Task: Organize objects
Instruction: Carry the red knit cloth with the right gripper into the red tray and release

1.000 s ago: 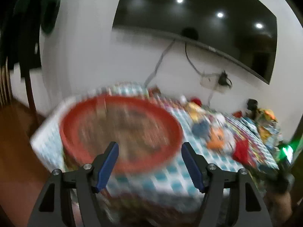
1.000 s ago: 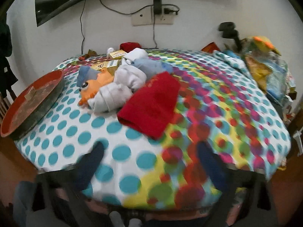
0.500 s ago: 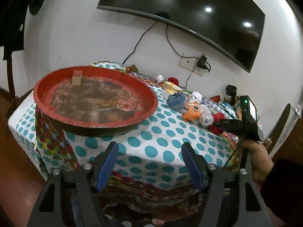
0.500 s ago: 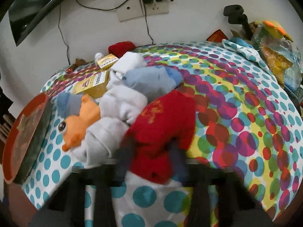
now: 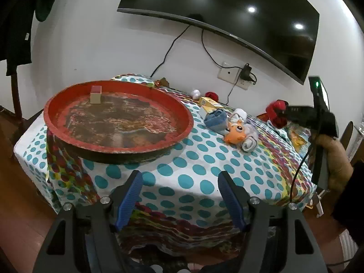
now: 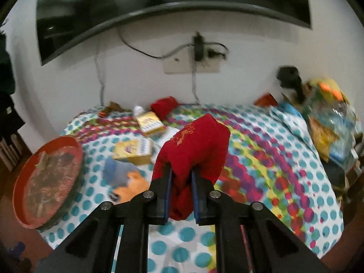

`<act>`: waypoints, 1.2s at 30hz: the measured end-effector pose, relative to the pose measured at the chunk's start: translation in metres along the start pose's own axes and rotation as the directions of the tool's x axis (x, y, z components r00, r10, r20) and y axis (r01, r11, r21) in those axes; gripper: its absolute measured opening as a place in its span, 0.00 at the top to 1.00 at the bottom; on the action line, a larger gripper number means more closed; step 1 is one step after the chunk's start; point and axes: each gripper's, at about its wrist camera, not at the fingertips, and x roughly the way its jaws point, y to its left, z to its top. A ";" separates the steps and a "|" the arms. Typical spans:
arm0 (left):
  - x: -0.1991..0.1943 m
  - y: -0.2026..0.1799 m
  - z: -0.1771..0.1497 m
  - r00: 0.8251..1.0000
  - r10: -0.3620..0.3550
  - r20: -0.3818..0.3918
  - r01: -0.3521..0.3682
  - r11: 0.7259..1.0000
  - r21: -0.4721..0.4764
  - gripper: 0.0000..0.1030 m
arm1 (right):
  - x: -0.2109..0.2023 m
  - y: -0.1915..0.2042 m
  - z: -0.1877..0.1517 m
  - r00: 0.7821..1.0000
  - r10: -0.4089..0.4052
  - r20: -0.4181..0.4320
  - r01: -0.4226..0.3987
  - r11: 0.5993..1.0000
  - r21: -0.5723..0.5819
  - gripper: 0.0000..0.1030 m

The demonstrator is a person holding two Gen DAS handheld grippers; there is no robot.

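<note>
My right gripper (image 6: 181,174) is shut on a red cloth (image 6: 198,143) and holds it above the dotted tablecloth (image 6: 261,170); from the left wrist view the same gripper (image 5: 283,113) carries the red cloth (image 5: 275,111) at the far right. A round red tray (image 5: 118,122) with a small block (image 5: 96,94) in it sits at the table's left. My left gripper (image 5: 179,196) hangs open in front of the table's near edge, empty. A blue cloth (image 5: 216,120), an orange plush toy (image 5: 234,133) and a grey-white cloth (image 5: 250,142) lie mid-table.
Two yellow boxes (image 6: 134,151) (image 6: 150,122) and another red cloth (image 6: 163,108) lie toward the wall. Bags and clutter (image 6: 329,122) crowd the table's right side. A television (image 5: 227,16) hangs on the wall above cables and a socket (image 5: 227,75).
My right gripper closed on the red cloth and lifted it off the table. The left gripper sank a little toward the table edge, then held still.
</note>
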 end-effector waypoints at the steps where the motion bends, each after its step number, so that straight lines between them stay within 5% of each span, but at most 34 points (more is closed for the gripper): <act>1: -0.001 0.001 0.000 1.000 0.009 0.004 -0.009 1.000 -0.003 0.31 | -0.001 0.009 0.003 1.000 0.009 0.007 -0.009 1.000 -0.016 0.86; 18: -0.011 0.029 0.009 0.992 0.116 0.056 -0.111 0.991 -0.081 0.31 | 0.019 0.189 0.030 0.978 0.210 0.005 -0.203 0.952 -0.230 0.86; 28: -0.017 0.046 0.014 0.982 0.169 0.088 -0.156 0.978 -0.136 0.31 | 0.037 0.255 0.033 0.962 0.269 -0.044 -0.271 0.923 -0.274 0.86; 32: -0.022 0.052 0.016 0.976 0.188 0.111 -0.169 0.973 -0.157 0.31 | 0.046 0.290 0.020 0.905 0.391 -0.168 -0.425 0.856 -0.295 0.86; 36: -0.021 0.056 0.015 0.974 0.205 0.096 -0.187 0.968 -0.168 0.31 | 0.056 0.341 -0.012 0.771 0.512 -0.379 -0.631 0.695 -0.345 0.86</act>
